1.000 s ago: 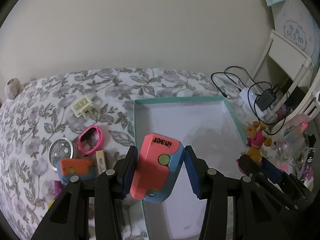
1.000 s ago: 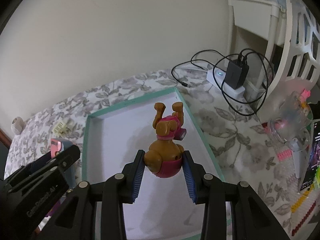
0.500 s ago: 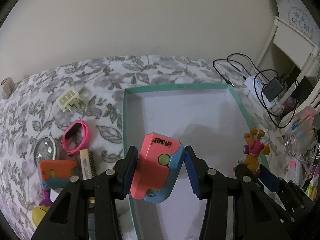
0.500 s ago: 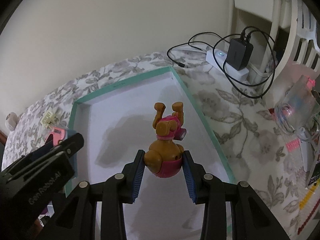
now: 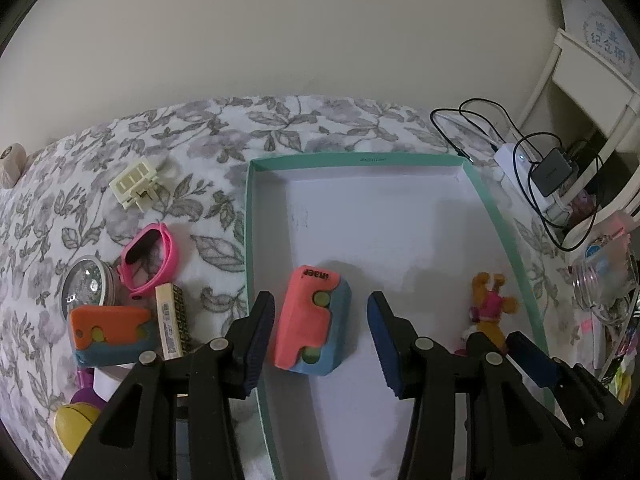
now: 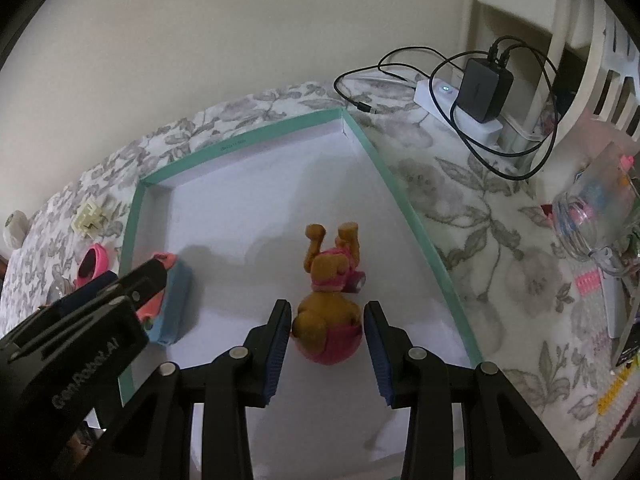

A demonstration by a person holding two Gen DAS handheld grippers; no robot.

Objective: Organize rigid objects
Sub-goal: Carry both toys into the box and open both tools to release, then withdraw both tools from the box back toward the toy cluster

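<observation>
Pink-and-blue toy block (image 5: pixel 313 320) is seen lying on the white floor of the teal-rimmed box (image 5: pixel 250 240), flanked by the widely parted fingers of the left gripper (image 5: pixel 320 344), which grip nothing. Nearby, the dog figurine (image 6: pixel 330 300) is framed on the same floor between the right gripper (image 6: pixel 326 344), its pads spread and just clear of it. Farther off, a pink watch (image 5: pixel 150 258) and cream connector (image 5: pixel 134 182) are left on the floral cloth (image 5: pixel 208 140).

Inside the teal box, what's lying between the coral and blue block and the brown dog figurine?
Nothing: in the left wrist view only bare white floor of the teal-rimmed box separates the coral and blue block from the brown dog figurine.
</observation>
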